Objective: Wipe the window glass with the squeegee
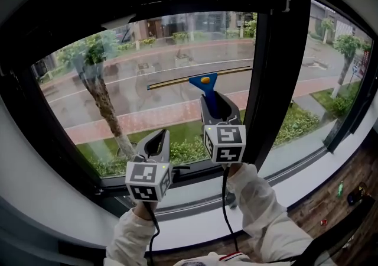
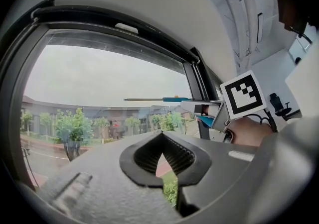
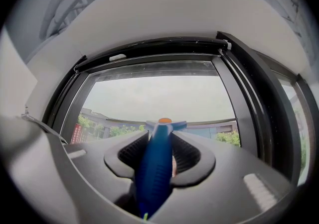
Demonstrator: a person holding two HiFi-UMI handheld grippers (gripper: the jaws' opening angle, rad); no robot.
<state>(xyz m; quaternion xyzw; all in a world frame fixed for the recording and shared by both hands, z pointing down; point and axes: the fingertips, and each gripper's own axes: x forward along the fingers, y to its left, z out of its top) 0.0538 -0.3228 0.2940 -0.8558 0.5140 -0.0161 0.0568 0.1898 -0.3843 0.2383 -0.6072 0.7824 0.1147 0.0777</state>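
Observation:
A squeegee with a blue handle and a long thin blade is held up at the middle of the window glass. The blade lies nearly level; whether it touches the pane I cannot tell. My right gripper is shut on the handle, which runs between its jaws in the right gripper view. My left gripper hangs lower and to the left, near the bottom frame, shut with nothing in it. In the left gripper view the squeegee shows to the right, ahead of it.
A thick black mullion stands just right of the squeegee, with a second pane beyond it. The white sill runs below the frame. Dark wooden floor with small items lies at the lower right.

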